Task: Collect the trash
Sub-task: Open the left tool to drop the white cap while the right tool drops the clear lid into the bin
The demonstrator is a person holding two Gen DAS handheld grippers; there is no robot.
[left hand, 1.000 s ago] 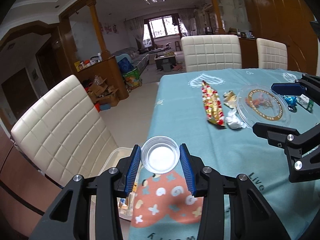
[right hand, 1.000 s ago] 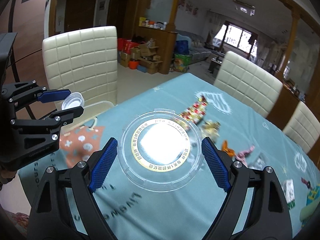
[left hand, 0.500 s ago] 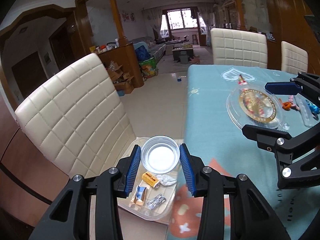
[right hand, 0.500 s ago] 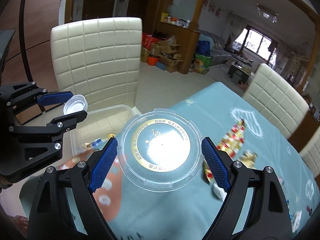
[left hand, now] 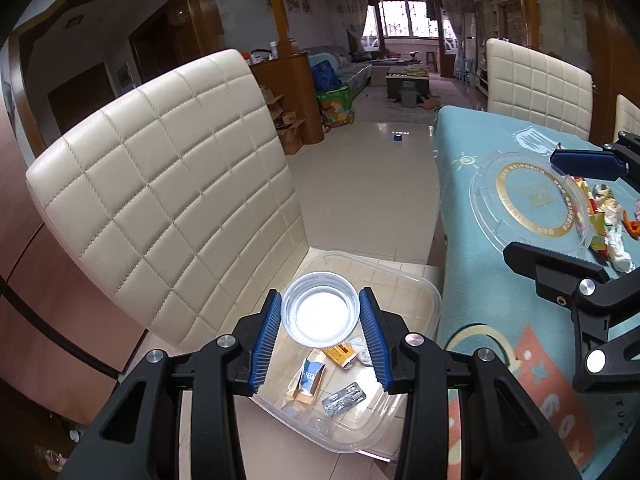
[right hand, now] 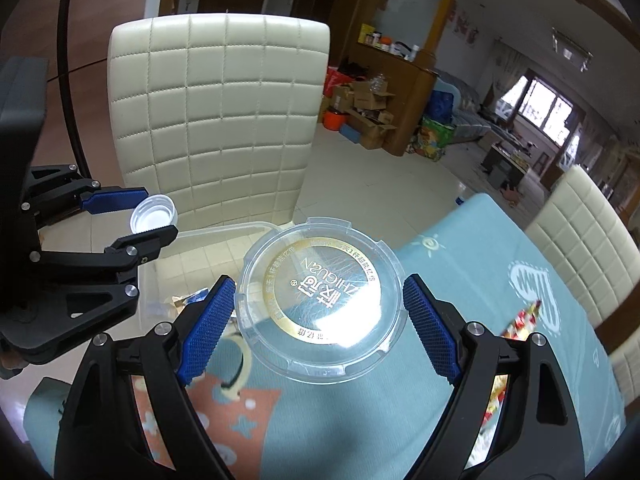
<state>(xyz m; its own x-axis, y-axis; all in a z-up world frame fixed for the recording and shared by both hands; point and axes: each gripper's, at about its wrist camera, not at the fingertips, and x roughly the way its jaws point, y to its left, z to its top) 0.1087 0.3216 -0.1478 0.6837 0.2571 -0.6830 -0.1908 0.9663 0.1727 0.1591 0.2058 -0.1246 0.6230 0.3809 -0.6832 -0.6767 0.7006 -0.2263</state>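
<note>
Holding low centre of frame: left tool (left hand: pixel 320 332) pinches a small white cap (left hand: pixel 319 314) above the clear bin (left hand: pixel 416 292). Right tool (right hand: pixel 320 312) clamps a clear round lid (right hand: pixel 320 300) rim-to-rim. Both light, stiff, slippery; grip opposite edges.

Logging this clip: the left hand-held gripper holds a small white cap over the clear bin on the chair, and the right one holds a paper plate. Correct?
Not quite. The right hand-held gripper holds a clear plastic lid with a gold ring, as the right wrist view shows. The rest stands: left hand-held gripper, white cap, clear bin, chair.
</note>
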